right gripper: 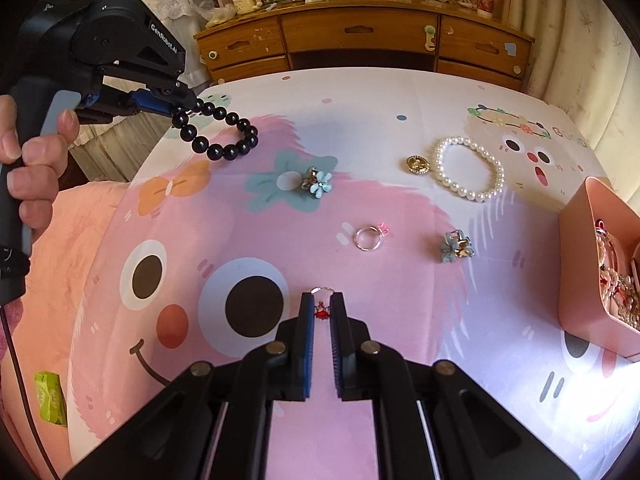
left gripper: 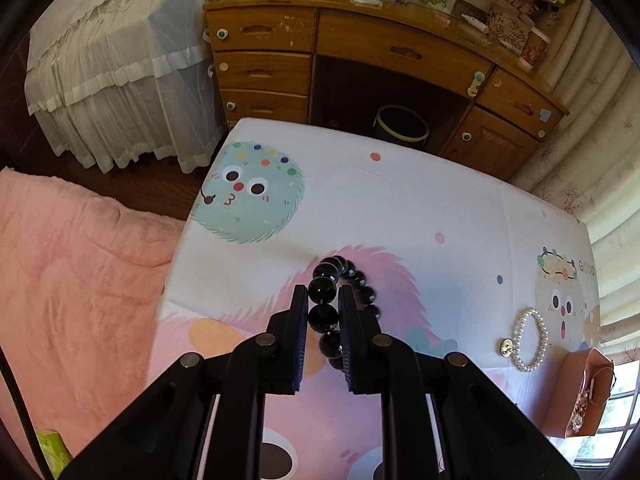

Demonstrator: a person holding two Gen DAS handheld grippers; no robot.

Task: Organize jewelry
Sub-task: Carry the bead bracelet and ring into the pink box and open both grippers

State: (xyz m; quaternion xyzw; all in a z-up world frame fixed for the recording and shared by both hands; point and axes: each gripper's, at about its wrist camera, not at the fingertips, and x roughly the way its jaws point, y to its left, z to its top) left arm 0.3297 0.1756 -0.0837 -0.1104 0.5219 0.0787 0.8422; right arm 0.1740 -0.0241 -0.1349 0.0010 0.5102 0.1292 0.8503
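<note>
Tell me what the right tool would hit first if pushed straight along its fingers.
Probably the cartoon-print cloth just past the small red-stone ring the right tool is shut on; depth is uncertain.

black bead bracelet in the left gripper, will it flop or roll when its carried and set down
The black bead bracelet probably flops: its loop sags below the left gripper. The round, glossy beads look slippery and may roll a little once released.

On the table (right gripper: 400, 92), the bead bracelet (right gripper: 224, 136) hangs at ten o'clock, above the surface. The pearl bracelet (right gripper: 468, 168) lies at two o'clock, a coin charm (right gripper: 418, 165) just left of it. The box (right gripper: 580, 264) sits at three o'clock.
</note>
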